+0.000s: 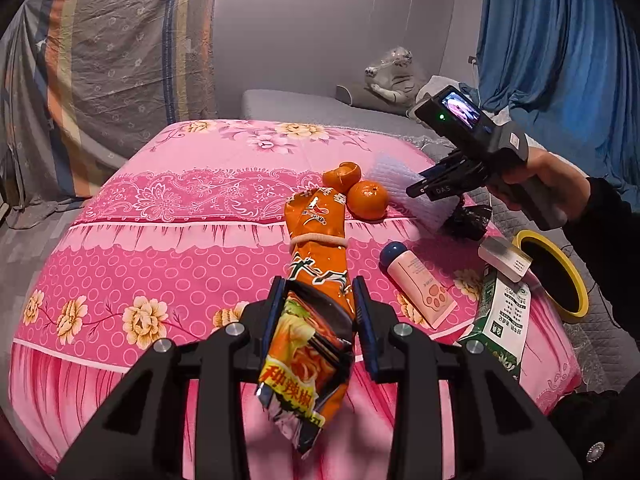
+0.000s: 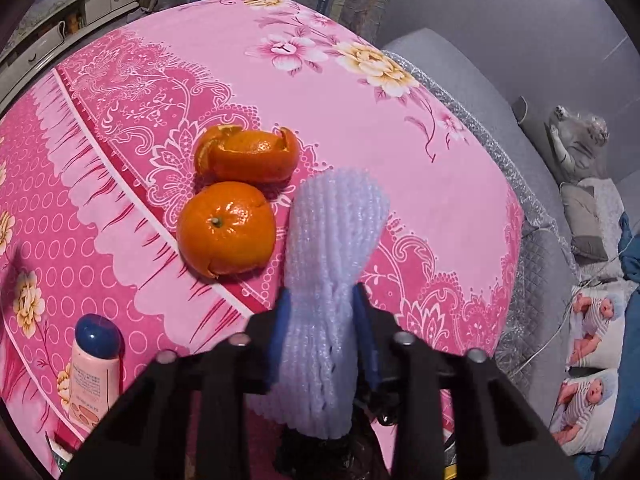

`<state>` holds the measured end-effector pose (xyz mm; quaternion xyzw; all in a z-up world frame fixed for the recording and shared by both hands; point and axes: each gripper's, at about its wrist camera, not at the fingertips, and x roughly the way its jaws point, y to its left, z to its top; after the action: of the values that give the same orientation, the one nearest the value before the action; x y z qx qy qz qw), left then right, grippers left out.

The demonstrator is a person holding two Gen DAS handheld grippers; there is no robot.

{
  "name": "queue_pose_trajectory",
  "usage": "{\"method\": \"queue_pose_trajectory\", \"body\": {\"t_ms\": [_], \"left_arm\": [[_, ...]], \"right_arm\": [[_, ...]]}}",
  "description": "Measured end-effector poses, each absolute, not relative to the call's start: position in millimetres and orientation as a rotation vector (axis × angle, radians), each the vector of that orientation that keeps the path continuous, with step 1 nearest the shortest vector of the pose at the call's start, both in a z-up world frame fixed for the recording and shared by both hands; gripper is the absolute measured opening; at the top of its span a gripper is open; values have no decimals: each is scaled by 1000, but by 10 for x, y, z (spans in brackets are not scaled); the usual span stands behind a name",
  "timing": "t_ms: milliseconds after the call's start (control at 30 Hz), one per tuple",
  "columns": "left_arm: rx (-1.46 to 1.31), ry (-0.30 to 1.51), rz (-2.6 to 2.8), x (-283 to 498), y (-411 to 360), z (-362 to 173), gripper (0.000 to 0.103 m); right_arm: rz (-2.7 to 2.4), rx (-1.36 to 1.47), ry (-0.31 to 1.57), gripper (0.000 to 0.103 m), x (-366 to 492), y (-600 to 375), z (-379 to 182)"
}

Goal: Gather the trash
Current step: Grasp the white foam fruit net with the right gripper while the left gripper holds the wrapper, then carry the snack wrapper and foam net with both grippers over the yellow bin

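Centrally in the left wrist view, the left tongs (image 1: 320, 312) are clamped on an orange snack packet (image 1: 316, 280), which is cinched near its upper part by a pale elastic band (image 1: 318, 240) and hangs between the blue-padded fingers above the pink floral bedspread (image 1: 168, 248). Beyond the packet, two pieces of orange peel lie touching one another on the bedspread: a rounded peel shell (image 1: 367, 200) in front and a torn peel shell (image 1: 342, 175) behind it. To the right lie a pink tube with a dark blue cap (image 1: 416, 284), a green-and-white carton (image 1: 502, 320) with a small white box (image 1: 505, 259) at its upper end, and a yellow-rimmed bin (image 1: 576, 276) at the bed's right edge, its dark opening showing. A crumpled black bag (image 1: 470, 218) sits just below the right tongs (image 1: 420, 191), held by a person's hand (image 1: 540, 176) in a dark sleeve.

From the right wrist view, the right tongs (image 2: 324, 320) are closed on a white foam fruit net (image 2: 332, 280), squeezing it at the waist so that it flares above and below the fingers. The net lies just beside the rounded peel shell (image 2: 226, 228), with the torn peel shell (image 2: 248, 154) behind. A grey sofa (image 2: 480, 64) stands past the bed.
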<state>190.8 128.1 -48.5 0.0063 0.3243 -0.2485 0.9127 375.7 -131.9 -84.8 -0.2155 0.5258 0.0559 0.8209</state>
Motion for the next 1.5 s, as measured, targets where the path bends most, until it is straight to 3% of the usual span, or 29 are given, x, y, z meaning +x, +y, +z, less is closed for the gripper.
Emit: {"method": "queue_pose_trajectory", "body": {"t_ms": [33, 333, 633, 1000, 1500], "left_arm": [[10, 671, -513, 1910, 1275, -486, 32], [-11, 652, -504, 1838, 1231, -412, 32], [-57, 587, -443, 1647, 1154, -237, 32], [-76, 545, -379, 1492, 815, 16, 32], [-22, 488, -528, 1301, 56, 319, 32]], "right_arm": [[120, -438, 1122, 12, 3754, -1353, -844], [296, -138, 1072, 11, 3442, -1589, -351], [464, 62, 921, 12, 2559, -1759, 183], [526, 131, 824, 12, 1636, -1897, 306], [369, 264, 725, 12, 1080, -2716, 376]]}}
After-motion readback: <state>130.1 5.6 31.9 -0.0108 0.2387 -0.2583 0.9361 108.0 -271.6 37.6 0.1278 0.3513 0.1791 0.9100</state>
